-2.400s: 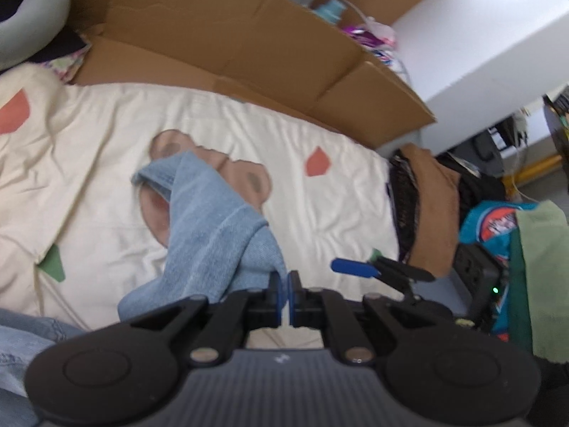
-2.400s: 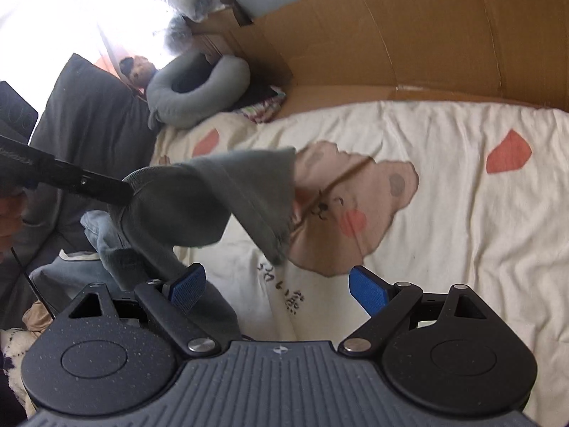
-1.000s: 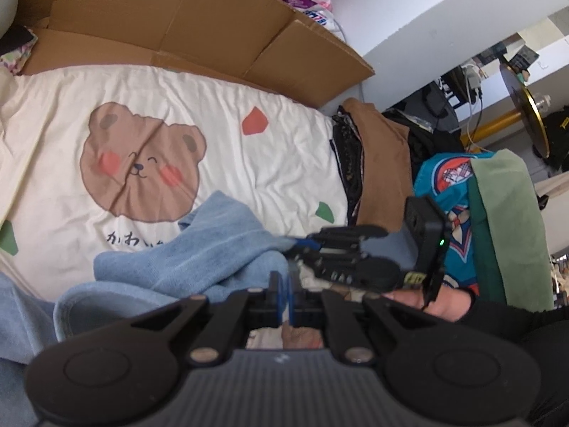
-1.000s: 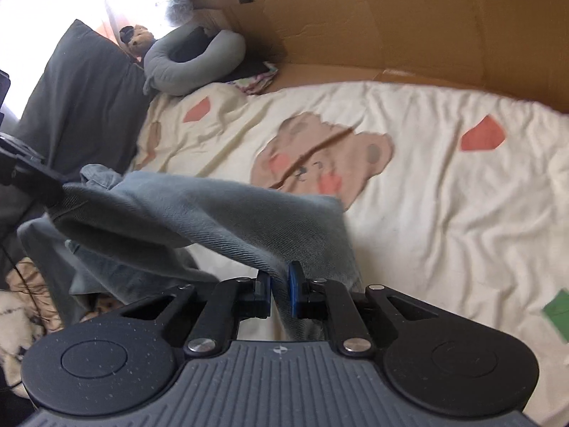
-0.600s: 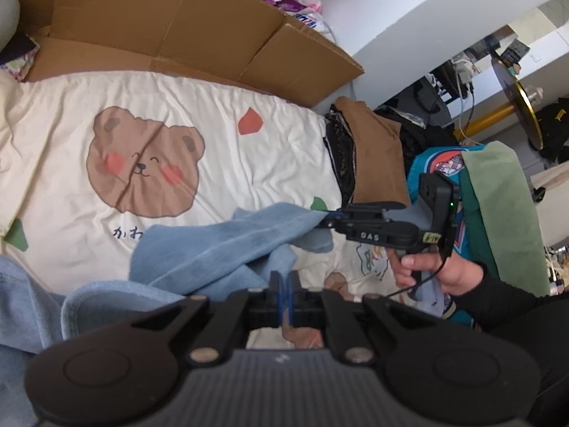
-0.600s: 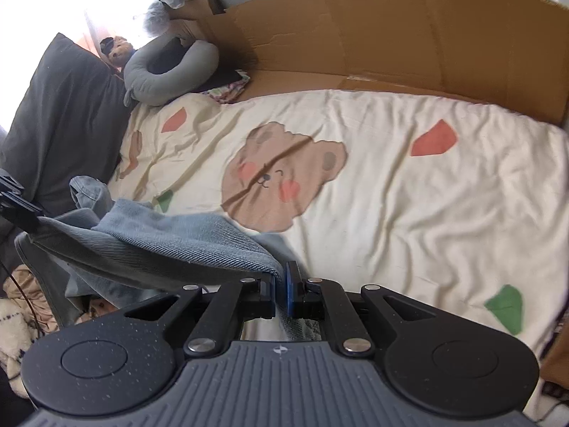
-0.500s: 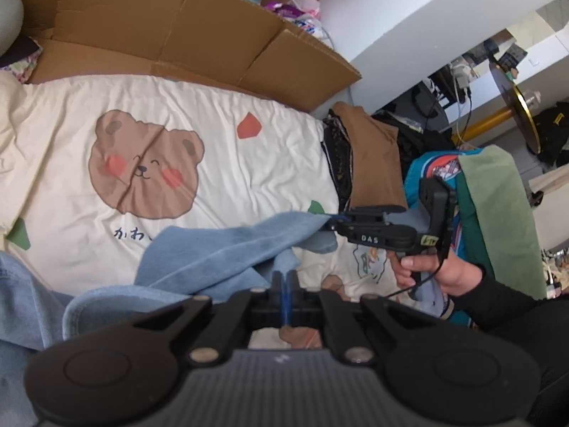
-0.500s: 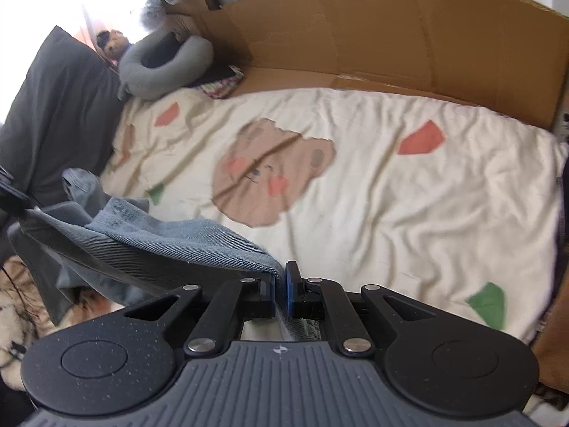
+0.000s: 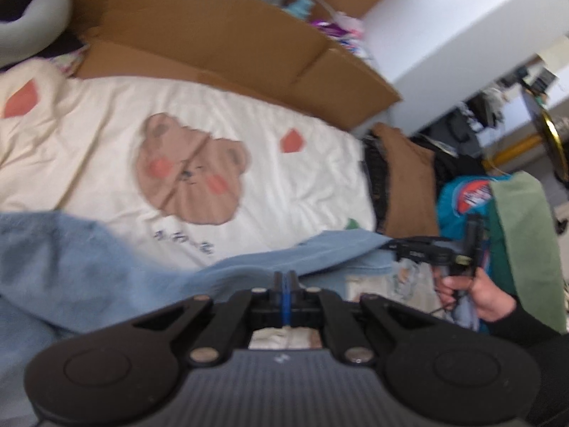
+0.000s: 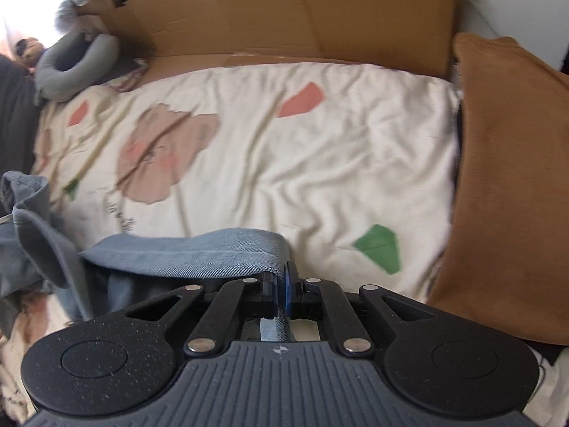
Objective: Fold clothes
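A pair of light blue jeans (image 9: 106, 270) is stretched between my two grippers above the near edge of a cream bedspread (image 9: 284, 185) with a brown bear print. My left gripper (image 9: 283, 281) is shut on one edge of the denim. My right gripper (image 10: 281, 286) is shut on the other end, with the blue hem (image 10: 199, 252) running left from its jaws. The right gripper also shows in the left wrist view (image 9: 423, 249), held in a hand at the right. The left wrist view is blurred.
Flattened cardboard (image 10: 284, 10) stands along the far side of the bed. A grey neck pillow (image 10: 74, 67) lies at the far left. A brown cushion (image 10: 508, 178) borders the bed's right side. Green and teal clothes (image 9: 519, 235) are piled to the right.
Both grippers, still shut on the jeans, have moved apart, the right one going right. The denim is pulled into a flatter, tauter band along the bed's near edge.
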Demonstrator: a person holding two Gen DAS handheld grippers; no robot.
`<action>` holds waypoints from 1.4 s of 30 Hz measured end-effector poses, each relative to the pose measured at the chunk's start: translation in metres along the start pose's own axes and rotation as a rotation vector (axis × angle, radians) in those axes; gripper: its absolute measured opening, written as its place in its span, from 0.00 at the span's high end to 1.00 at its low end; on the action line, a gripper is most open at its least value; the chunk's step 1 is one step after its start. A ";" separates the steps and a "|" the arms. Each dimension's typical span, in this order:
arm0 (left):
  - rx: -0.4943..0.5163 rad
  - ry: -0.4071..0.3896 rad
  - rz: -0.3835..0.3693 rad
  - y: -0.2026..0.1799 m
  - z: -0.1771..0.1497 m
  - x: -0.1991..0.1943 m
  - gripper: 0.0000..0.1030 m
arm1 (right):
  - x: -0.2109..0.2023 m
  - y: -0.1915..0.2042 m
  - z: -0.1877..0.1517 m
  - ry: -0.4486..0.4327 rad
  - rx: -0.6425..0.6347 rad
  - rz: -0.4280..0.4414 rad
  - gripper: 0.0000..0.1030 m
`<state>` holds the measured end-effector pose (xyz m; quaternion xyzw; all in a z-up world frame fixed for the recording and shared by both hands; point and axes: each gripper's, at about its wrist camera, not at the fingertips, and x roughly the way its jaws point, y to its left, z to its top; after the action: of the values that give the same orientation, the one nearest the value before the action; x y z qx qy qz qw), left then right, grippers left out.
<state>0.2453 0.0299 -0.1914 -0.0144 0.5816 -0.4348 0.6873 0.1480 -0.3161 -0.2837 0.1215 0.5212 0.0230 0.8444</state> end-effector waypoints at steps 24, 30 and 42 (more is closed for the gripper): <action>-0.295 -0.209 0.423 0.153 0.037 -0.022 0.50 | -0.038 -0.009 0.018 -0.080 -0.012 -0.098 0.51; -0.306 -0.256 0.557 0.184 0.056 -0.030 0.42 | -0.042 0.014 0.019 -0.105 -0.051 0.011 0.51; -0.330 -0.153 0.744 0.251 0.037 -0.051 0.22 | -0.001 0.074 0.004 0.026 -0.176 0.236 0.42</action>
<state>0.4242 0.1989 -0.2716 0.0545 0.5565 -0.0555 0.8272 0.1577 -0.2457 -0.2638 0.1072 0.5102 0.1694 0.8364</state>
